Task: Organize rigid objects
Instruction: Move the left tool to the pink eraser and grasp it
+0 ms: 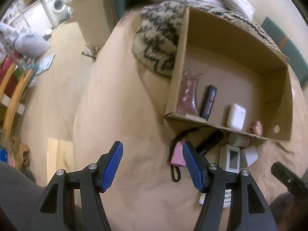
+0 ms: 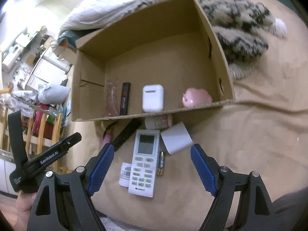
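Both hand-held grippers empty. Right hand-held gripper (image 2: 150, 168) gapes wide over the white remote control (image 2: 144, 162), which lies on the bed near the cardboard box (image 2: 217, 52). Left hand-held gripper (image 1: 152, 165) also spread. Best pinch: across the remote's narrow sides, clear of the battery (image 2: 161, 162) touching its right edge.

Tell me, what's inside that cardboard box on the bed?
Inside the cardboard box, along its near wall: a pink glass vase, a black tube, a white earbud case and a pink pig-like figure. The near wall hides their bases.
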A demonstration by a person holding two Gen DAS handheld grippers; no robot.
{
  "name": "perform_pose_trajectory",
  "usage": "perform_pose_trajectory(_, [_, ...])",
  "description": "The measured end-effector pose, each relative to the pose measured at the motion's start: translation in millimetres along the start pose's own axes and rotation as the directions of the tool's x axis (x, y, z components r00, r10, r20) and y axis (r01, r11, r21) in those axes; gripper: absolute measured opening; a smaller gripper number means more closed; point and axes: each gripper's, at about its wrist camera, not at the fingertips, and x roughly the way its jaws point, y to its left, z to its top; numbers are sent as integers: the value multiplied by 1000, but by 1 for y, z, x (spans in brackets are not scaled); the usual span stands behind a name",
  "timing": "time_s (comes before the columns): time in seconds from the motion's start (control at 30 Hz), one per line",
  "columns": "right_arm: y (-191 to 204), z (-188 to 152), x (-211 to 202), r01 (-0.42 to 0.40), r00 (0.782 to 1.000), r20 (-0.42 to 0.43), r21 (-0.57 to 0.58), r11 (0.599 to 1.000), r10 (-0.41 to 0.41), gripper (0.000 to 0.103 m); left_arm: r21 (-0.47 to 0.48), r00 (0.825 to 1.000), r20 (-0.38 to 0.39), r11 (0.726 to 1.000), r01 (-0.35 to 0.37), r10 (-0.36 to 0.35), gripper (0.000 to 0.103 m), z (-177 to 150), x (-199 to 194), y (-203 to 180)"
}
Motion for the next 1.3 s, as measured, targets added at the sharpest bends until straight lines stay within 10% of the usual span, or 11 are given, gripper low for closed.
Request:
perform_pose_trajectory(0.3, [-11,2,19,-17,998,-61,72,997,22,87,21,991,-126,999,40,-38,61,-1,35,-12])
perform_pose_trajectory(0.9, [-10,4,40,-38,989,-142,89,995,50,87,21,961,-217,983,181,-172,2,2,58,-16])
perform_pose_trajectory(1.3, [-7,1,41,-25,988,-151,70,997,35,87,-80,960,-211,982,172,-185,5,5,50,18])
